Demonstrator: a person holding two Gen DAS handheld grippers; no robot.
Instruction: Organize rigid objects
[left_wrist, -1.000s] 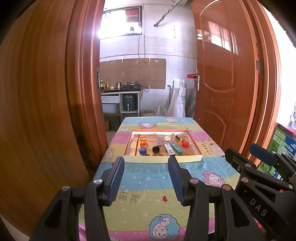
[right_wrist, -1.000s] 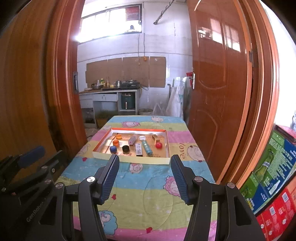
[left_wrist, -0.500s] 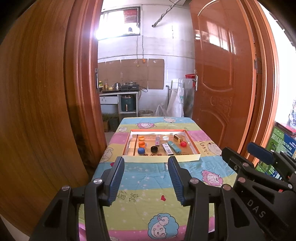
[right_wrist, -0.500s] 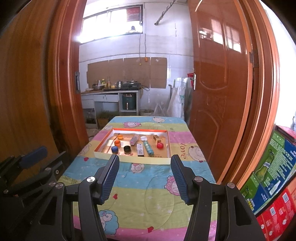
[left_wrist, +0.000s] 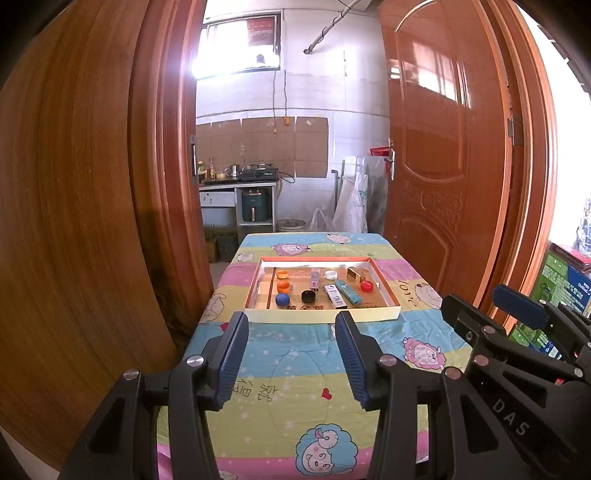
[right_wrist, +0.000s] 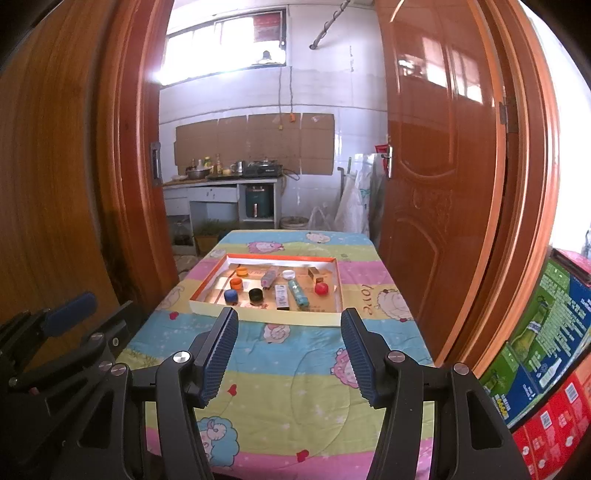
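Both grippers, left (left_wrist: 291, 354) and right (right_wrist: 290, 350): fingers half-open, empty. Caps (left_wrist: 282, 299) in tray (left_wrist: 321, 314): likely light, rigid, smooth; grip across rims.

Hardly anything is being altered over this second.
Only a faint drift is being seen in the left wrist view: the tray (left_wrist: 321, 314) and the window (left_wrist: 240, 44) behind it are being shown slightly further left than a second ago.

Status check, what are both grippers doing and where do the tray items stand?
Left gripper open, empty. Right gripper open, empty. Bottle caps and small boxes lie in cardboard tray, untouched. Bare tablecloth between grippers and tray, nothing blocking.
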